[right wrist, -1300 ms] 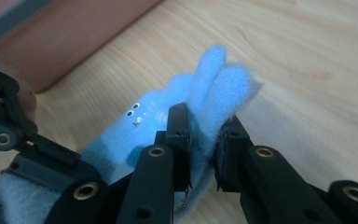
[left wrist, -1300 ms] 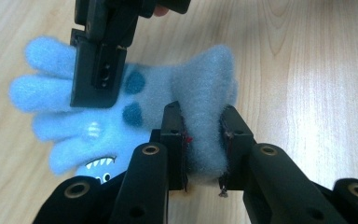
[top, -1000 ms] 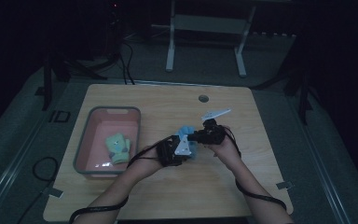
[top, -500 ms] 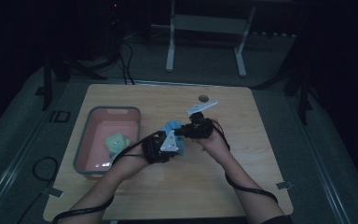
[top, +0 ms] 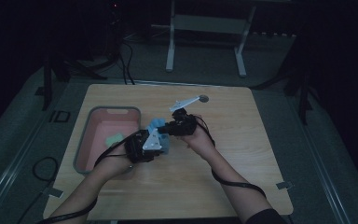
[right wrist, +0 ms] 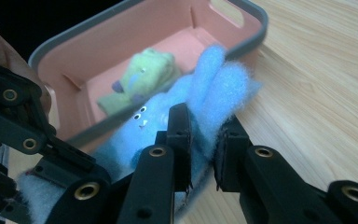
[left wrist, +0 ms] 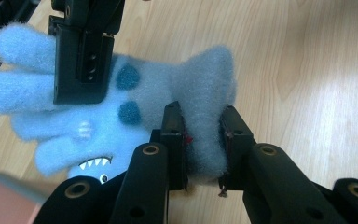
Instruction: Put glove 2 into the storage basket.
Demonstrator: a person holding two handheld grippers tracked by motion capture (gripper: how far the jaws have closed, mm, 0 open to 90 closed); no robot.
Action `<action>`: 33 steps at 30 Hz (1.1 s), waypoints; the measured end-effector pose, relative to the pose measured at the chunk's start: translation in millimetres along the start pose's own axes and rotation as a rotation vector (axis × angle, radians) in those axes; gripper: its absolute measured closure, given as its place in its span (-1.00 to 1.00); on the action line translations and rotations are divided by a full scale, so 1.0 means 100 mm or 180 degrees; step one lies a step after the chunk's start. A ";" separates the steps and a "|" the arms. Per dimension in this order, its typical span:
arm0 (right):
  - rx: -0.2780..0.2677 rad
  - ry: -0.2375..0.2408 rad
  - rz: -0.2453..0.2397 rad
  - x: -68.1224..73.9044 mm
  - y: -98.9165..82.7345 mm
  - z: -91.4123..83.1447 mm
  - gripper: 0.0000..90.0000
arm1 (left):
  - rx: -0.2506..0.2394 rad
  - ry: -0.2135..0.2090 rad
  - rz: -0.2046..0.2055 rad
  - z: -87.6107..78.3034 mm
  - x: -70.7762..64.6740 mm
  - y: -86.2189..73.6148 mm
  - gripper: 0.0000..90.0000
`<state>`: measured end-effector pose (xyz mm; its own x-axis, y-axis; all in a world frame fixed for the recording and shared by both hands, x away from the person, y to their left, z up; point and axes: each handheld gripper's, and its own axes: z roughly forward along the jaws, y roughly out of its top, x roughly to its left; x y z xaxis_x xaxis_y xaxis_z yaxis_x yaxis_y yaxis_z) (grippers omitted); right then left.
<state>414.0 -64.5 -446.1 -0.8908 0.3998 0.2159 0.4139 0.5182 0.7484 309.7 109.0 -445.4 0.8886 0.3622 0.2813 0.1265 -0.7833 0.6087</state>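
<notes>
As both hands are carrying it leftward across the table (top: pixel 242 154), a blue glove (top: pixel 159 127) is nearing the pink bin (top: pixel 89 140)
The left gripper (left wrist: pixel 204 135) is pinching its cuff, the right gripper (right wrist: pixel 204 140) is squeezing its fingers; having drifted closer since a second ago, the glove is hanging at the bin's rim, where a green glove (right wrist: pixel 142 79) is lying

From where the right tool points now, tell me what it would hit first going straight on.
Probably the pink bin: past the blue glove pinched in the right tool, its grey-rimmed near wall lies ahead, though depth is hard to judge.
</notes>
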 end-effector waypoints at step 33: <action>0.0138 0.0349 -0.0105 0.49 0.50 1.14 0.76 | 0.0319 0.0169 -0.0435 -0.45 0.17 -1.02 0.70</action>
<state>412.6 67.5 -469.8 -0.9182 0.2983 0.2607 0.3898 0.5629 0.7289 292.2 217.9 -469.8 0.8360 0.4929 0.2413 0.2903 -0.7703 0.5678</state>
